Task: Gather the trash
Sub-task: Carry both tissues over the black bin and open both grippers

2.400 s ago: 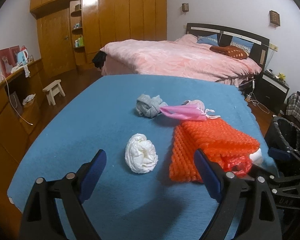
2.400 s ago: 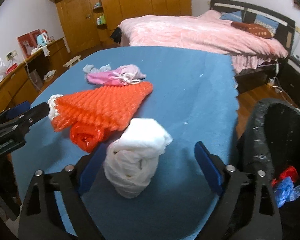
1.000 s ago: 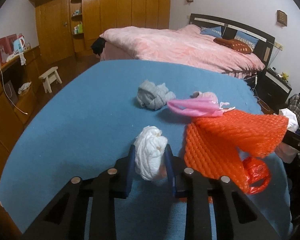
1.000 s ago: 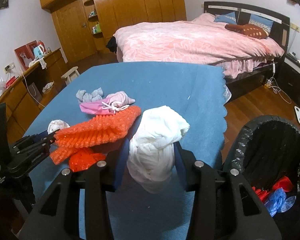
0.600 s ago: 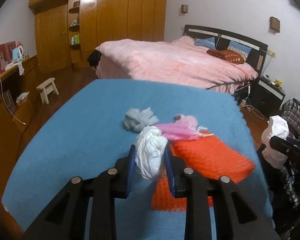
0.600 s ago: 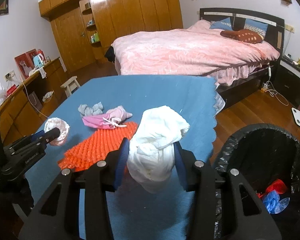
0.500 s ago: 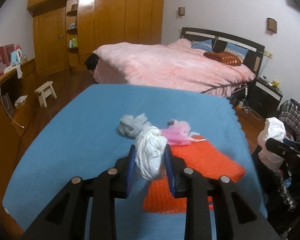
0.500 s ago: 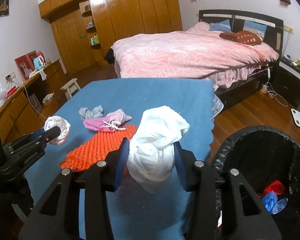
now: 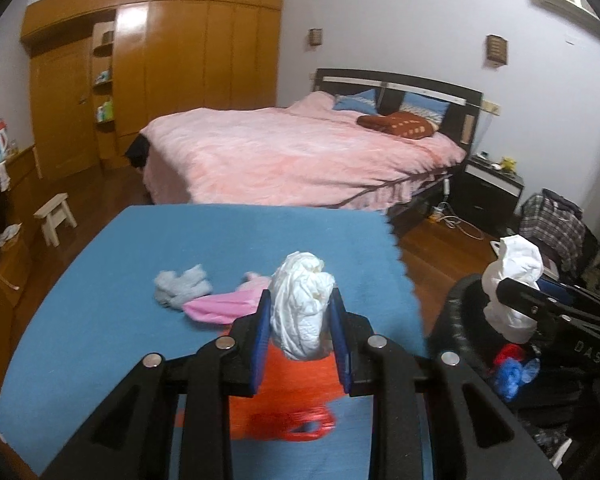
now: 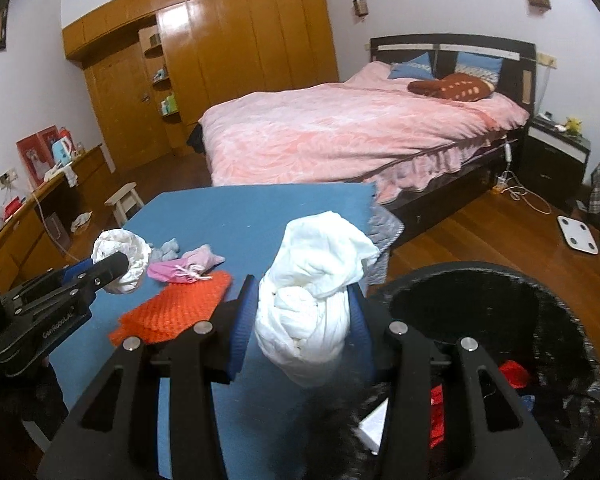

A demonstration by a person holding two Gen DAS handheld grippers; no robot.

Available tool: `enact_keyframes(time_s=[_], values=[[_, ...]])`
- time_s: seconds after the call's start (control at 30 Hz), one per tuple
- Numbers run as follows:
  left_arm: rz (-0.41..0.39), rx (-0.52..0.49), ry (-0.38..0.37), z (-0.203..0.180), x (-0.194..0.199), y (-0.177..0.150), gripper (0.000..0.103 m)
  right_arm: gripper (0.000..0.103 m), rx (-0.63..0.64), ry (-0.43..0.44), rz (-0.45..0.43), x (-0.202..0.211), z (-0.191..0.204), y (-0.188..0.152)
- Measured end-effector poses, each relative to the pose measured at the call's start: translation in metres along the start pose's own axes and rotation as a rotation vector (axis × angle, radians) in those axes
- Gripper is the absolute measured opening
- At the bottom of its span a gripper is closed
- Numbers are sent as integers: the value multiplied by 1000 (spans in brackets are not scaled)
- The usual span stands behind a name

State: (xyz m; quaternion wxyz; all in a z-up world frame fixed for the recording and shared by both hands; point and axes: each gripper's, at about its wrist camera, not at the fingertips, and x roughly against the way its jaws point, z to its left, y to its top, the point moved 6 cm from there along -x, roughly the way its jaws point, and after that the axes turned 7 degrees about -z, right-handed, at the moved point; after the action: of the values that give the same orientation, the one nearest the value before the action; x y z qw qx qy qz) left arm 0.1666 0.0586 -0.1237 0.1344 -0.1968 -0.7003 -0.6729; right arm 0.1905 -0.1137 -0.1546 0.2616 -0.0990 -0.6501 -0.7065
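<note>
While the left claw (image 9: 301,325) clamps a white paper wad (image 9: 302,305) above the blue desk (image 9: 100,300), the right claw (image 10: 300,322) grips a white crumpled bag (image 10: 314,300), now closer to the black bin (image 10: 500,312) than half a second ago.

Home bedroom: pink-quilted bed (image 9: 300,152), wooden wardrobe (image 9: 172,60).

Pink-quilted bed (image 9: 300,152) against a dark headboard (image 10: 452,50), brown pillow (image 10: 450,86) on top, tall wooden wardrobe (image 9: 156,64) behind, small white stool (image 9: 56,216) on the wood floor, white bathroom scale (image 10: 578,234) near the nightstand (image 10: 558,156).
</note>
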Motion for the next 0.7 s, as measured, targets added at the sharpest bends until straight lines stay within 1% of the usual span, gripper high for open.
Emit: enact_keyframes(time_s=[0.4, 0.6, 0.7], values=[[-17, -64, -156, -93, -8, 10, 28, 43, -50, -144, -40, 42, -82, -1], [-15, -100, -234, -142, -13, 8, 28, 43, -79, -213, -43, 57, -121, -8], [-13, -112, -262, -158, -14, 4, 28, 43, -85, -243, -41, 63, -135, -13]])
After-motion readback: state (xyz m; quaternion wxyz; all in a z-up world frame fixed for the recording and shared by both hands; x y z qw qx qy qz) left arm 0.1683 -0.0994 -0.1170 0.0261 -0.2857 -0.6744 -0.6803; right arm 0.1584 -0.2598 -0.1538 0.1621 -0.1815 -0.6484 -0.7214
